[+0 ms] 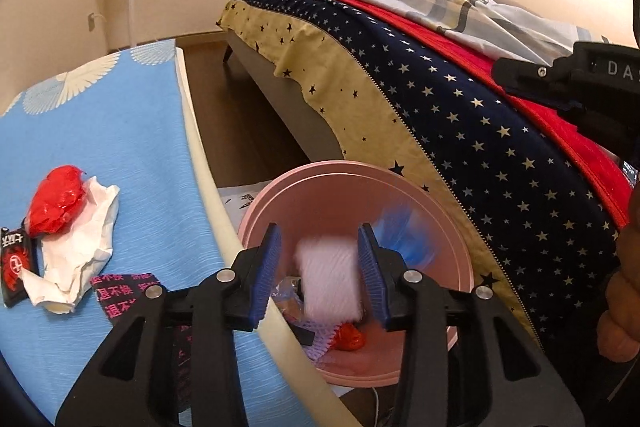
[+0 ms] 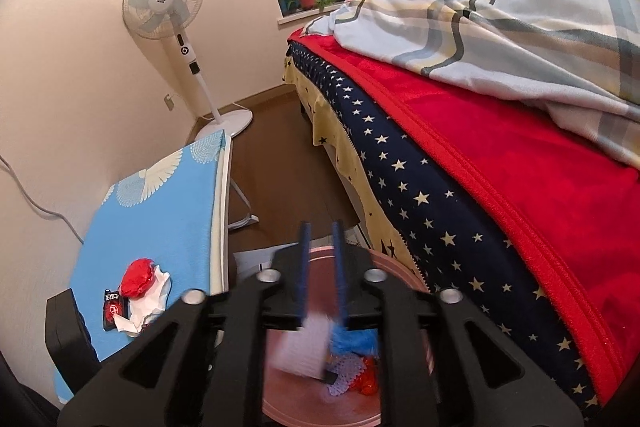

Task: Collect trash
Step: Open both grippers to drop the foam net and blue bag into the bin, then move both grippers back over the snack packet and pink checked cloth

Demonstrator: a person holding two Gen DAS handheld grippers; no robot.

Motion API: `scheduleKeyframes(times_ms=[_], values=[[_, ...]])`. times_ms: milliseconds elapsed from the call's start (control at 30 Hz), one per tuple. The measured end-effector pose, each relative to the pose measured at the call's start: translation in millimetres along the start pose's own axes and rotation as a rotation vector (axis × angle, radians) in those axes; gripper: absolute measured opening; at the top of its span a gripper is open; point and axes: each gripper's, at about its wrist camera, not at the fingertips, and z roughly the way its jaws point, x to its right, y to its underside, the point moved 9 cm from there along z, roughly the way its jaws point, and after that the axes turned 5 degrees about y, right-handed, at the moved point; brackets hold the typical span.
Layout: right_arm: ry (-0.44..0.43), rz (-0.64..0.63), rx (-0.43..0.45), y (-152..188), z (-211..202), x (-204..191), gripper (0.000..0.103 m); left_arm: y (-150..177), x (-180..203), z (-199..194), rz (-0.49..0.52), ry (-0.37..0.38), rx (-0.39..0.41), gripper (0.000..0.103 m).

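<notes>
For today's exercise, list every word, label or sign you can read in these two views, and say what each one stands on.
"DAS": white letters on the black right gripper, cut off at the frame edge.
"退不换": pink characters, repeated, on the dark wrapper lying on the blue table cover.
Black and red packet: white characters, too distorted to read.
Fan hub label: too small to read.

bin (image 1: 432, 227) on floor between table (image 1: 140, 147) at left and bed (image 1: 460, 115) at right, wrappers (image 1: 72, 227) on table
</notes>
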Motion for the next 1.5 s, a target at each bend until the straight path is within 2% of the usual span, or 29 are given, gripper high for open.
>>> scheduleKeyframes(times_ms=[400, 733, 933, 1100, 1500], values=[[-0.054, -0.023, 0.077, -8, -24, -21, 0.023, -11, -23, -48, -0.008, -0.039, 0.099, 0.04], [-0.14, -0.105, 0.094, 6, -37, -65, 0.023, -6, -77, -104, -0.084, -0.147, 0.173, 0.04], [-0.211, -0.206, 0.05, 38, -32, -111, 0.023, 4, -126, -135, -0.19, -0.248, 0.215, 0.034], [-0.256, -0.283, -0.007, 70, -21, -144, 0.023, 16, -168, -151, -0.295, -0.326, 0.229, 0.034], [-0.294, -0.394, -0.136, 129, 6, -190, 0.023, 36, -229, -155, -0.387, -0.448, 0.217, 0.034]])
